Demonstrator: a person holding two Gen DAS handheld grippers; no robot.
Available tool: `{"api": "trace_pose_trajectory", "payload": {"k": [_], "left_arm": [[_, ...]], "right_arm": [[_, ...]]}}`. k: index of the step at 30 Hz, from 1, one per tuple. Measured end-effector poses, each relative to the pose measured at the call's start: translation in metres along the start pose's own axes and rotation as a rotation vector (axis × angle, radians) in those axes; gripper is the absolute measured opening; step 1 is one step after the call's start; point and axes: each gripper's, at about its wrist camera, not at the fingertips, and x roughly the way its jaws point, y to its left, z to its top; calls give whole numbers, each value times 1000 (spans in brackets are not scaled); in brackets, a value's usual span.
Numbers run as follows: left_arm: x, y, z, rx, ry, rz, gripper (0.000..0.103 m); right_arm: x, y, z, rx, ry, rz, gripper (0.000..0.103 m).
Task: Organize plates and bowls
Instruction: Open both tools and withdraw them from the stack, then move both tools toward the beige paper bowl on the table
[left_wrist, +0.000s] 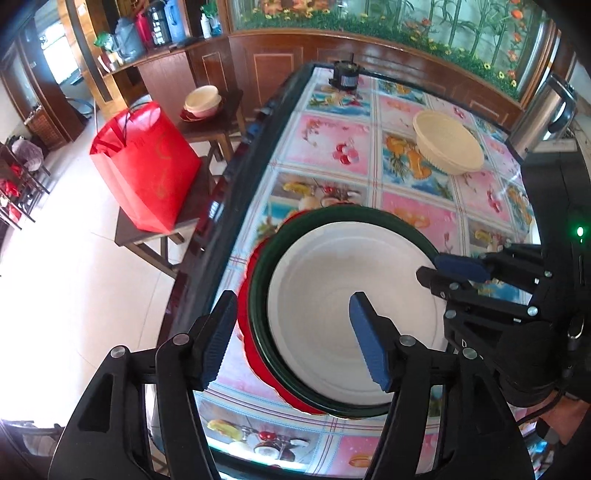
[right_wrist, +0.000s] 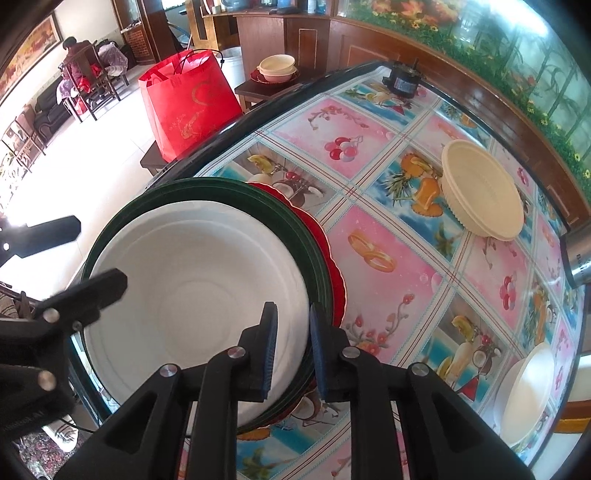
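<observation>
A white plate (left_wrist: 332, 295) lies on a dark green plate (left_wrist: 258, 291), which lies on a red plate (left_wrist: 245, 314), stacked near the table's left edge. My left gripper (left_wrist: 295, 339) is open above the stack's left rim, one finger outside, one over the white plate. My right gripper (right_wrist: 293, 354) has its jaws closed on the right rim of the white plate (right_wrist: 192, 295) and green plate (right_wrist: 295, 229); it also shows in the left wrist view (left_wrist: 450, 269). A cream bowl (right_wrist: 480, 188) sits upside down further back. Another white bowl (right_wrist: 528, 391) is at the right.
The table (right_wrist: 388, 229) has a fruit-print cloth. A black motor (left_wrist: 345, 74) stands at its far end. A steel kettle (left_wrist: 543, 114) is at the right. A red bag (left_wrist: 147, 166) sits on a stool left of the table; stacked bowls (left_wrist: 203, 101) sit on another stool.
</observation>
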Motion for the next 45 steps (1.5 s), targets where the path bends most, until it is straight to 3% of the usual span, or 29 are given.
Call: {"api": "trace_pose_trajectory", "payload": {"k": [4, 8, 12, 17, 30, 45], "left_arm": [[-3, 2, 2, -18, -15, -1, 64], [-7, -4, 5, -25, -34, -17, 63], [-14, -18, 10, -24, -60, -46, 64], [-21, -40, 24, -23, -102, -83, 67], [-23, -116, 49, 78, -133, -163, 67], [-12, -175, 60, 155, -130, -187, 67]], "right_arm": [[-4, -2, 0, 15, -15, 15, 19], [-23, -11, 0, 63, -80, 45, 43], [-45, -18, -3, 91, -140, 52, 45], [-68, -39, -16, 146, -193, 9, 62], [-87, -115, -57, 339, -197, -80, 70], [-89, -171, -89, 466, -166, -114, 71]]}}
